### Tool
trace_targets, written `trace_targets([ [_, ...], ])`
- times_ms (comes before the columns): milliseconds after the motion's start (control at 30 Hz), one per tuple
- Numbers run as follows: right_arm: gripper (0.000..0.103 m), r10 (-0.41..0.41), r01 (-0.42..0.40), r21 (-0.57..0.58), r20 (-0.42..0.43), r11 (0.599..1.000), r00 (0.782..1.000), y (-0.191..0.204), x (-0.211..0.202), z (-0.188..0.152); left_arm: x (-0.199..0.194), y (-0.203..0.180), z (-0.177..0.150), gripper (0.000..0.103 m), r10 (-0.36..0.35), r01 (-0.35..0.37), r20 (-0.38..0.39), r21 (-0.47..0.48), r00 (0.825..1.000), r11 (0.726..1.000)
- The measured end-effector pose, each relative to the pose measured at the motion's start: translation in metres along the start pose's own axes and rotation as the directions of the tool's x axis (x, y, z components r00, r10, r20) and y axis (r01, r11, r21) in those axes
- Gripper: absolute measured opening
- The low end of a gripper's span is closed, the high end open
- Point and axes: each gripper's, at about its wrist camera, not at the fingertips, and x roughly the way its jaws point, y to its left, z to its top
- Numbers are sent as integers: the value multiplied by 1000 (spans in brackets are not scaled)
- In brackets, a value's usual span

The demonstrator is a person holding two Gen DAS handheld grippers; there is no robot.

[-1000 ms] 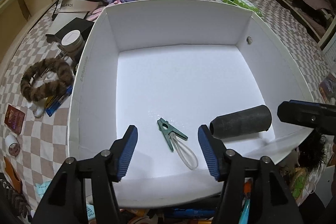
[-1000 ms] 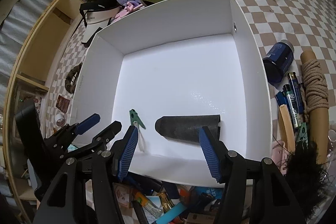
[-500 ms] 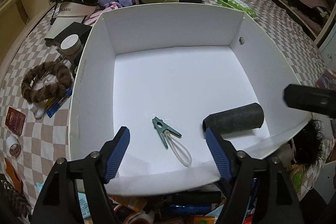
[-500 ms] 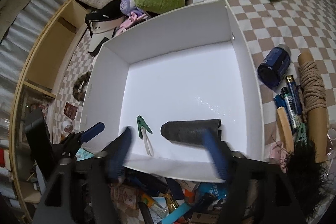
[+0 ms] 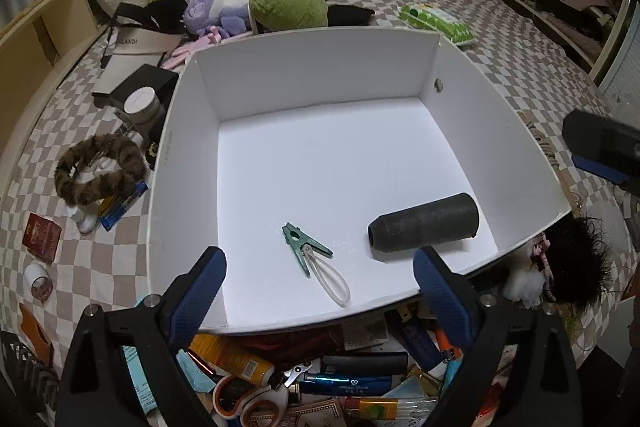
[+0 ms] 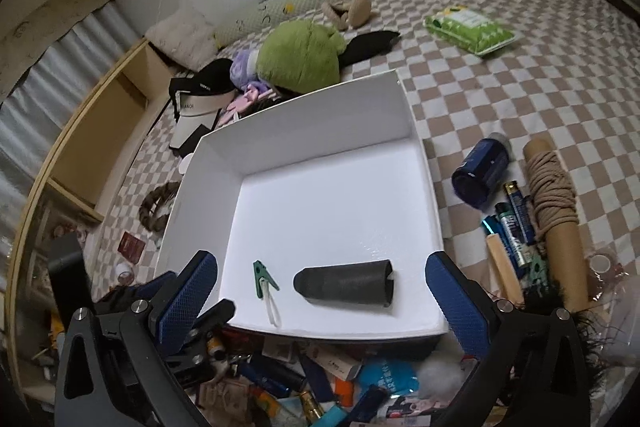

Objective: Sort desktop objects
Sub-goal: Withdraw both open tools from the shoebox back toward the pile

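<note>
Box (image 5: 188,131) rear open; cylinder (image 5: 424,227), clip (image 5: 304,247) near front.

White box (image 5: 188,131). Inside it: black tube (image 5: 424,227); green clip (image 5: 302,245) with a clear loop. Cloth (image 6: 520,87) under everything: brown-and-white check. Far side: green plush (image 5: 288,1), purple plush (image 5: 216,15), green-dotted wipes pack (image 6: 468,27). Left: brown striped fur band (image 5: 100,171). Right: navy can (image 6: 482,177), tan rope (image 6: 554,195). Gripper pads (image 5: 196,303): blue, diamond-textured.
</note>
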Motion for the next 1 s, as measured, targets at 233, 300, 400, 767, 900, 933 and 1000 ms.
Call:
trace_targets([
  [233, 103, -66, 70, -27, 126, 997, 990, -4, -20, -12, -16, 2, -5, 96, 7, -7, 45, -1, 999, 1000],
  [300, 103, -76, 83, -37, 153, 996, 985, -6, -27, -15, -22, 3, -7, 97, 14, -14, 63, 4, 998, 1000],
  [400, 103, -77, 89, -67, 158, 994, 984, -7, -34, -20, -31, 7, -10, 102, -1, 1, 84, -7, 996, 1000],
  [767, 103, -86, 111, -166, 149, 980, 985, -14, -60, -41, -57, 27, -24, 103, -30, 31, 94, -4, 995, 1000],
  [900, 103, -116, 139, -181, 131, 974, 985, -19, -65, -50, -59, 34, -36, 103, -20, 19, 71, 17, 997, 1000],
  [933, 103, -121, 143, -183, 127, 973, 984, -19, -65, -52, -59, 36, -39, 103, -22, 21, 61, 17, 998, 1000],
  [1000, 103, -126, 146, -202, 112, 968, 986, -19, -63, -57, -59, 39, -46, 103, -32, 31, 41, 10, 999, 999],
])
